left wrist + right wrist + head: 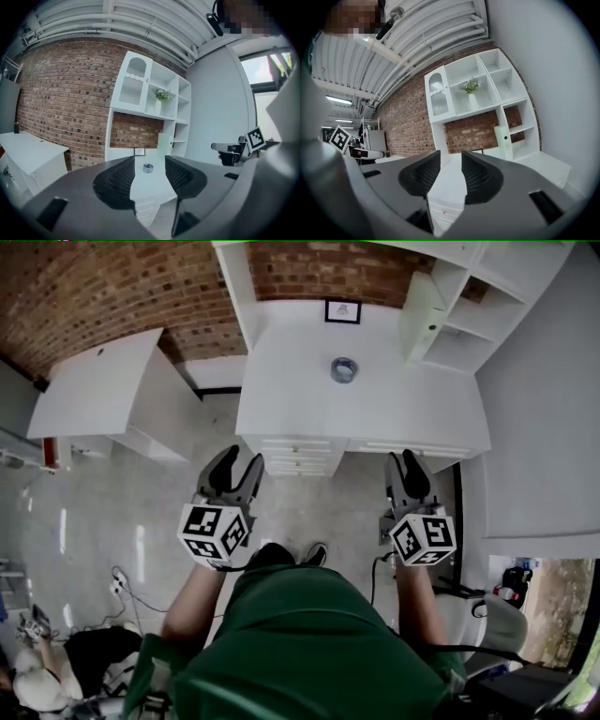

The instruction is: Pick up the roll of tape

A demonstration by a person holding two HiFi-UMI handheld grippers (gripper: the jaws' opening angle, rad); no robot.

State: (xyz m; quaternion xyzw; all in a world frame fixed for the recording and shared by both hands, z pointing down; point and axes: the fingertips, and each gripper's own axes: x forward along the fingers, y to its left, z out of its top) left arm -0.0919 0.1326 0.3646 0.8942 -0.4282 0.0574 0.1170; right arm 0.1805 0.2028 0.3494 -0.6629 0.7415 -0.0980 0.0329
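Note:
The roll of tape (pixel 344 369) is a small grey-blue ring lying flat on the white desk (pixel 281 399), toward its back. My left gripper (pixel 240 460) hangs over the floor just short of the desk's front edge, open and empty. In the left gripper view the tape (pixel 148 168) shows far off in the gap of the left gripper (pixel 150 159). My right gripper (pixel 402 457) is level with it at the right, also short of the desk. In the right gripper view the right gripper (pixel 451 154) stands open with a narrower gap, and only desk top shows through it.
A small framed picture (pixel 343 311) stands at the desk's back against the brick wall. A white shelf unit (pixel 469 306) with a pale box (pixel 422 315) rises at the right. Drawers (pixel 300 451) face me. A low white cabinet (pixel 94 390) stands left; cables (pixel 120 582) lie on the floor.

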